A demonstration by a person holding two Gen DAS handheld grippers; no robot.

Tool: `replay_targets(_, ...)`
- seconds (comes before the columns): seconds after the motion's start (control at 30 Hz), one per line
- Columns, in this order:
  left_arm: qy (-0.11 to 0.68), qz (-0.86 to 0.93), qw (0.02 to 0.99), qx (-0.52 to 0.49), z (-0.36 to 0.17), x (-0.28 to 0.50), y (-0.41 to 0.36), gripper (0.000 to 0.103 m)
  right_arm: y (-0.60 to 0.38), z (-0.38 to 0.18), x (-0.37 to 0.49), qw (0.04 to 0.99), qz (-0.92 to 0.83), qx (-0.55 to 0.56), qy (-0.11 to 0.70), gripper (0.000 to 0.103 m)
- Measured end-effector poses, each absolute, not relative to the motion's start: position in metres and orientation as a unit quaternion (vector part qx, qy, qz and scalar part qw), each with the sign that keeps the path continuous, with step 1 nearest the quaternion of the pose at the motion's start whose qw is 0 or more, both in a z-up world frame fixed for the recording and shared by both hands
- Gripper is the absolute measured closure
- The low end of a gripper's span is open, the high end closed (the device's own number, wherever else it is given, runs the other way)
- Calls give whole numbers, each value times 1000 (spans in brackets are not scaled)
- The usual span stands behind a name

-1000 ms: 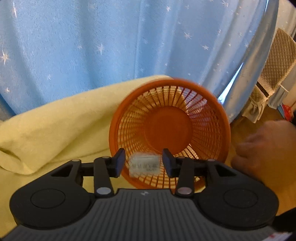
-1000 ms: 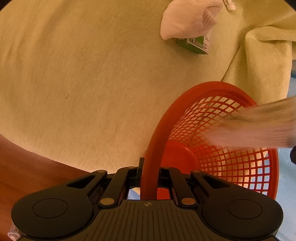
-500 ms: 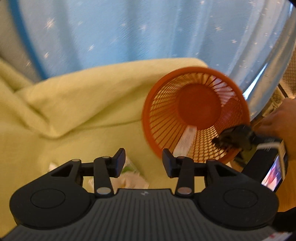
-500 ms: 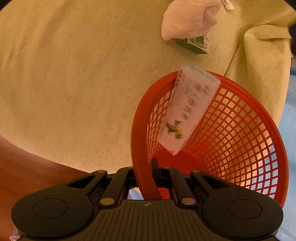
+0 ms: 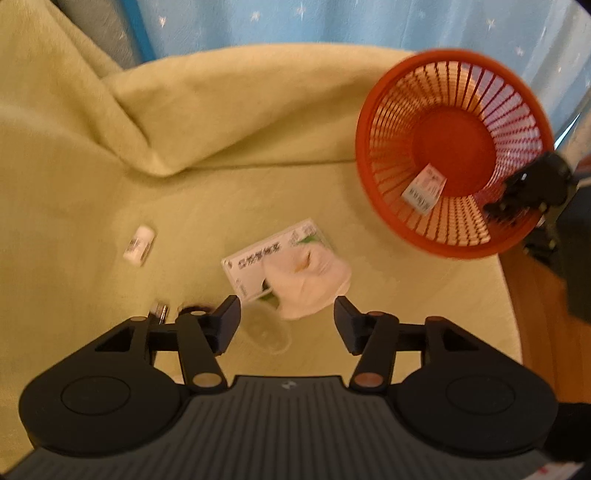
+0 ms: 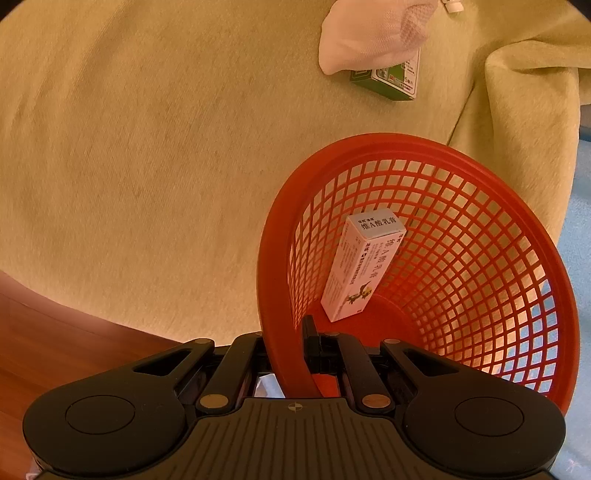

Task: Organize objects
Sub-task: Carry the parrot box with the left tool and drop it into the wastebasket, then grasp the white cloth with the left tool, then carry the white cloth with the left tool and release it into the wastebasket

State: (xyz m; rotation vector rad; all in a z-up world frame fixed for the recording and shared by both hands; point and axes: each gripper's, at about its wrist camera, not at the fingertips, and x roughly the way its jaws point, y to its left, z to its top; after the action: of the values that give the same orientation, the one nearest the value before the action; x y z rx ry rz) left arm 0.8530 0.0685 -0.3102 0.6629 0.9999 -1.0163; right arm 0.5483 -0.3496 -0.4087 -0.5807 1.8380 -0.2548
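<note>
- Red plastic mesh basket [image 6: 461, 236] fills my right wrist view; my right tongs [image 6: 295, 354] are clenched on its thick rim, one finger inside the basket and one outside.
- A white ointment box [image 6: 364, 264] stands tilted inside the basket, its lower end on the basket floor just ahead of my right tongs, its upper end leaning against the mesh wall.
- In my left wrist view the same basket [image 5: 384, 184] sits at the far right on a yellow-green blanket [image 5: 184, 184] covering the tabletop, with the ointment box [image 5: 424, 189] lying near its front wall.
- My left tongs [image 5: 287, 323] are released, spread wide and holding nothing, well apart from the basket.
- Just ahead of my left tongs lies a green and white box [image 5: 271, 258] with a white cloth [image 5: 310, 282] draped over its near end.
- A small white bottle [image 5: 138, 244] lies on the blanket further left.
- Blue star-patterned fabric [image 5: 332, 22] hangs behind.
</note>
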Motion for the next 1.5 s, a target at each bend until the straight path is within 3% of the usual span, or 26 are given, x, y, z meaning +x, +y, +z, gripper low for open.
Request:
replay_targets(0.23,437,-469,701,313,-330,853,59,43,-352,-409,553,564,-104,-247,781,101)
replay_targets(0.47,424,-481,693,330,-348,854,32,42,-350,-407,554,568,-102,-245,780,101)
replay_targets(0.97,473,-482,668,312,-375,870,6,42,-350,-407,553,573,-97,-243,777,101)
replay_targets(1.27,474,-481,662,324,-374,864,4,78,-349,-407,552,577,-97,-241,774,101)
replay_targets(1.5,464,-493,661,324,-359,859,9,82,-349,-406,552,577,-99,-239,775,101)
